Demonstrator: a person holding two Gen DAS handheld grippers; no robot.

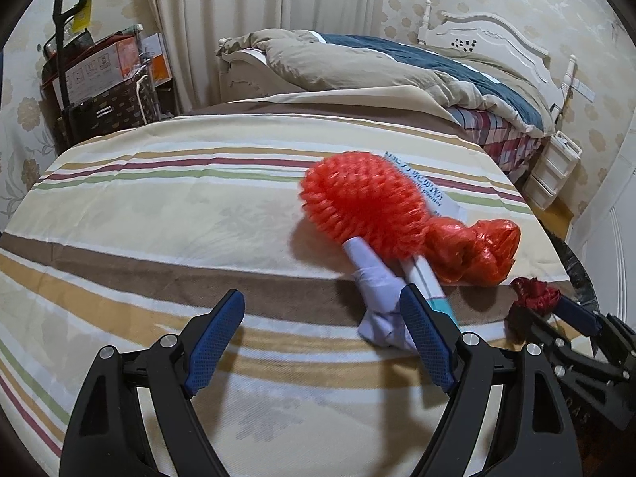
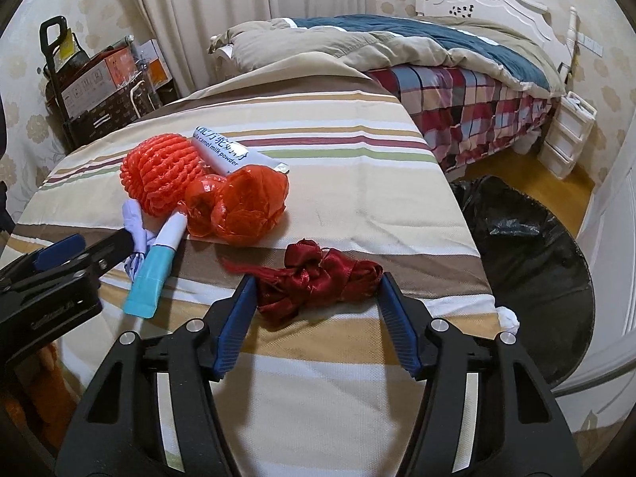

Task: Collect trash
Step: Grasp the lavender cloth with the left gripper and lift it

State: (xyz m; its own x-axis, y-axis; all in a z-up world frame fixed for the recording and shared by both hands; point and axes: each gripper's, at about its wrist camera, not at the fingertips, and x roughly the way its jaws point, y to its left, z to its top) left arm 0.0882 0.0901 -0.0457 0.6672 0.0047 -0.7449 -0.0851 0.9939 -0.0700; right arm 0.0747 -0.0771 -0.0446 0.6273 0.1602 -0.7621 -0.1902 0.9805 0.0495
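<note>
Your right gripper [image 2: 316, 292] has its jaws spread either side of the dark red ribbon bundle [image 2: 318, 280] near the front edge of the striped bed [image 2: 338, 151]; pads look close to it, can't tell if they're pressing. Your left gripper [image 1: 324, 320] is spread wide w/ nothing between, its right jaw against crumpled white paper [image 1: 377, 298]. Behind: orange foam net [image 2: 159, 175], orange plastic bag [image 2: 242, 206], teal & white tube [image 2: 155, 270]. Black trash bag [image 2: 528, 254] sits on the floor beside the bed.

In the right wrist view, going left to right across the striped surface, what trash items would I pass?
Orange foam fruit net → teal and white tube → crumpled orange plastic bag → dark red satin ribbon bundle → black bin bag beside the striped surface's right edge.
</note>
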